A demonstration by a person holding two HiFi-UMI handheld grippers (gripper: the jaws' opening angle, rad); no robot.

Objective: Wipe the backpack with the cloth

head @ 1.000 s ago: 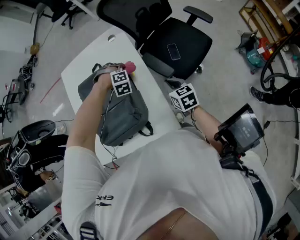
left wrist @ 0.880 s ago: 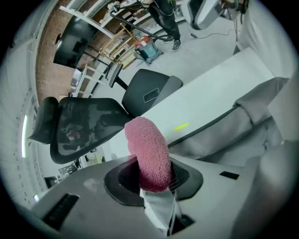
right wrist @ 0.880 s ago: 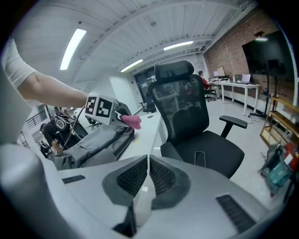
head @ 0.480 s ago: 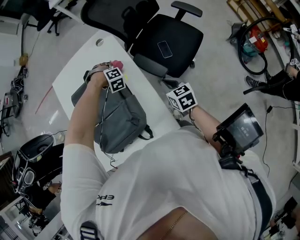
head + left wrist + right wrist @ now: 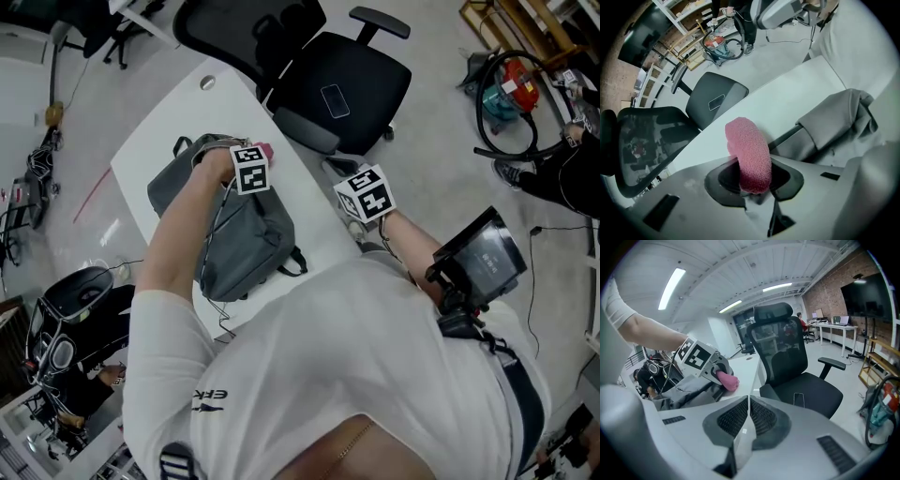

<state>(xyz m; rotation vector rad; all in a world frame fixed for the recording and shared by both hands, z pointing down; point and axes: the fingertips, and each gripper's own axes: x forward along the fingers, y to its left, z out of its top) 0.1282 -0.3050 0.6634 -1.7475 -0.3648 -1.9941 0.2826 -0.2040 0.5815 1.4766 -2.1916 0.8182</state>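
Scene: grey soft fabric backpack (image 5: 246, 234) lying flat on white table (image 5: 159, 131) | left gripper (image 5: 752, 187): clenched on pink fuzzy cloth (image 5: 749, 150), at the bag's top edge | right gripper (image 5: 747, 416): jaws pressed together, empty, held aside | handling: bag likely light, floppy; pin it near the top.

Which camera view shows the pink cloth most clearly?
The left gripper view: the pink cloth fills the centre, clamped between the jaws. The head view shows only a small edge; the right gripper view shows it small and far.
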